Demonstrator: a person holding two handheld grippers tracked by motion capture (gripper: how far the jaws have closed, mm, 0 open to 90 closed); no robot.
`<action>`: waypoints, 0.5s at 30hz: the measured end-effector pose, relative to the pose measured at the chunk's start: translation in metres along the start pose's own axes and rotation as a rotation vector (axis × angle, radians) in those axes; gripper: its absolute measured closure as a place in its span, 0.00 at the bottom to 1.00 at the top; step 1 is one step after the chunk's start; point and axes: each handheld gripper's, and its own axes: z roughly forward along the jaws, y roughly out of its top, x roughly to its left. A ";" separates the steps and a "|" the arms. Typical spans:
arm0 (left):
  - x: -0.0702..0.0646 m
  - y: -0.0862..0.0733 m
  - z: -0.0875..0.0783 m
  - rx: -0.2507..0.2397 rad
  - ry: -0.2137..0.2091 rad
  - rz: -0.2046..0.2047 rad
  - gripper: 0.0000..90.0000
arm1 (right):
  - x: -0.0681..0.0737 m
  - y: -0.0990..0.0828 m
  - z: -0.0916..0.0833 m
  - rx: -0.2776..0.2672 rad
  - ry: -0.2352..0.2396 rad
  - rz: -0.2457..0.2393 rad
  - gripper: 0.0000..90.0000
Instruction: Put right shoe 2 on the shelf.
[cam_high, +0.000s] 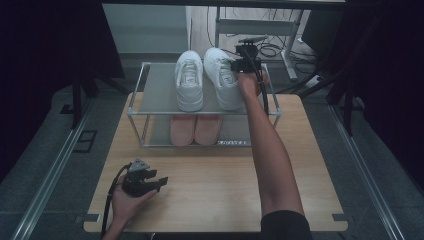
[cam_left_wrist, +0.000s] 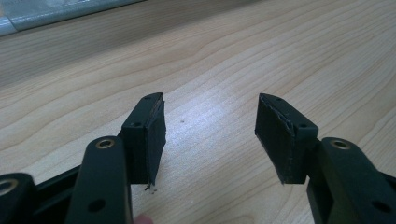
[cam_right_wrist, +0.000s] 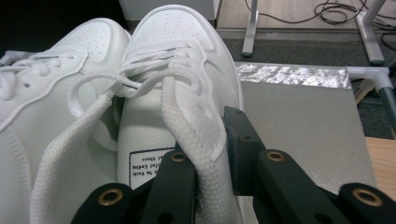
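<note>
My right gripper (cam_right_wrist: 205, 154) has its jaws narrowed onto the side wall of the right white sneaker (cam_high: 223, 76), 1 jaw inside the opening and 1 outside against the padded collar. I pinch there because the collar is the 1 thin, firm edge a narrow grip can take; the toe and sole are too broad. In the high view the right gripper (cam_high: 239, 64) sits at the far end of my outstretched arm, over the top shelf of the shoe rack (cam_high: 159, 90), and the shoe rests on that shelf just beside the left white sneaker (cam_high: 189, 80), toes pointing away from me. The 2 stand parallel, so the pair reads as a set. Below, on the lower shelf, 2 pink slippers (cam_high: 195, 129) lie side by side the same way.

My left gripper (cam_high: 150, 181) rests low on the counter (cam_high: 215, 180) near my side, well apart from the rack. Its jaws stand wide with nothing but bare wood between them. I judge it idle here, parked out of the way, since 1 hand can manage a light shoe.
</note>
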 end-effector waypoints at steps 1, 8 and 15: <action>0.000 0.000 0.000 -0.001 0.000 -0.001 0.48 | 0.000 0.000 0.001 0.003 0.001 0.002 0.90; -0.001 -0.001 0.001 0.007 0.000 -0.002 0.48 | -0.006 0.000 0.006 0.029 0.050 -0.007 0.77; -0.001 -0.001 0.001 0.005 0.005 0.004 0.48 | -0.013 0.000 -0.016 -0.047 0.098 -0.068 0.60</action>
